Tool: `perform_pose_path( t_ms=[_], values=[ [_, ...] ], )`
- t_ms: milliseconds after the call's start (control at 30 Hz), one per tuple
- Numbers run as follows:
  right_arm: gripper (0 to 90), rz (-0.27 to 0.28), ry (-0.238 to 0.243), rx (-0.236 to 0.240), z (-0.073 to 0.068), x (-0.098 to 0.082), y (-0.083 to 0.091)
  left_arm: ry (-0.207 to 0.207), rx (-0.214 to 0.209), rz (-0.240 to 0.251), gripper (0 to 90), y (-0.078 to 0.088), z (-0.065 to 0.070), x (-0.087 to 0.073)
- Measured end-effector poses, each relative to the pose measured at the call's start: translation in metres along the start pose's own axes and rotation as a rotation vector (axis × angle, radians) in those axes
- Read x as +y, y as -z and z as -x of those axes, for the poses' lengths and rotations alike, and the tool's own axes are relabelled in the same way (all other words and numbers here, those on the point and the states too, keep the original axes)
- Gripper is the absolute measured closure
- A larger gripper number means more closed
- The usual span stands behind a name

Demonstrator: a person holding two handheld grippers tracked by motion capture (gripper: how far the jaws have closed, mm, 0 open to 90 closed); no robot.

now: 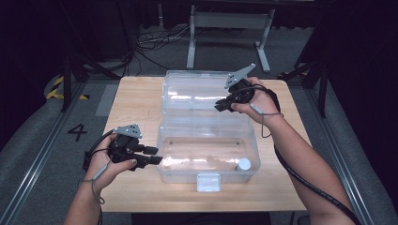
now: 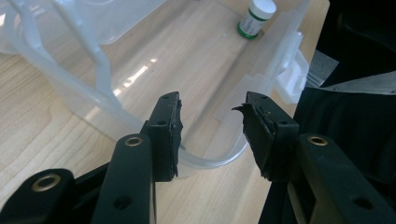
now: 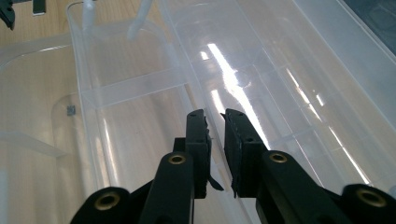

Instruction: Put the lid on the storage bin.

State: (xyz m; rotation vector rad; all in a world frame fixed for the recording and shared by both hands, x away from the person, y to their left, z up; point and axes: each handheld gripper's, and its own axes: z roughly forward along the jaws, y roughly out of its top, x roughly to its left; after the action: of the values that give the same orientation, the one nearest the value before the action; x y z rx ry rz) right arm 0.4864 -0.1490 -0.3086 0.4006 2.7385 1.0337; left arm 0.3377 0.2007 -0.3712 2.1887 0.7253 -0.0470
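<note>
A clear plastic box (image 1: 206, 174) stands open on the wooden table (image 1: 136, 98), its lid (image 1: 197, 91) laid back behind it. A small bottle with a white cap (image 1: 243, 164) stands inside at the front right corner; in the left gripper view the bottle (image 2: 254, 18) shows a green label. My left gripper (image 1: 155, 156) is open at the box's left wall, and the curved corner rim (image 2: 210, 163) runs between its jaws. My right gripper (image 1: 220, 105) hovers over the lid, jaws nearly together with nothing between them (image 3: 215, 119).
A white latch (image 1: 208, 182) sticks out from the box's front wall. Bare table lies left of the box and along the front edge. Beyond the table are a grey floor, cables and a metal stand (image 1: 230, 21).
</note>
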Motion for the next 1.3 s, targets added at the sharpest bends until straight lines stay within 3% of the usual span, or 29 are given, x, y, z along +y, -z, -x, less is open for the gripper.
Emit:
perform_pose_path(
  t_ms=[267, 433, 667, 700, 967, 1100, 1300],
  values=[
    [81.8, 0.013, -0.001, 0.003, -0.001, -0.002, 0.002, -0.037, -0.048, -0.04, 57.1, -0.011, 0.005, 0.004],
    [81.9, 0.023, -0.014, 0.005, -0.001, -0.004, 0.003, -0.03, -0.079, -0.052, 57.2, -0.016, 0.002, 0.002],
    [82.6, 0.042, -0.026, 0.016, -0.003, -0.006, 0.005, -0.052, -0.117, -0.08, 58.4, -0.024, 0.007, 0.001],
    [82.6, 0.041, -0.023, 0.017, -0.003, -0.006, 0.005, -0.06, -0.137, -0.119, 58.4, -0.029, 0.008, -0.002],
    [82.9, 0.043, -0.018, 0.021, -0.006, -0.005, 0.006, -0.061, -0.138, -0.146, 66.9, -0.035, 0.006, -0.006],
    [83.1, 0.048, -0.018, 0.025, -0.008, -0.005, 0.007, -0.053, -0.13, -0.127, 79.7, -0.035, 0.003, -0.007],
    [83.8, 0.053, -0.016, 0.035, -0.013, -0.006, 0.01, -0.073, -0.127, -0.128, 80.8, -0.035, 0.004, -0.007]
  ],
)
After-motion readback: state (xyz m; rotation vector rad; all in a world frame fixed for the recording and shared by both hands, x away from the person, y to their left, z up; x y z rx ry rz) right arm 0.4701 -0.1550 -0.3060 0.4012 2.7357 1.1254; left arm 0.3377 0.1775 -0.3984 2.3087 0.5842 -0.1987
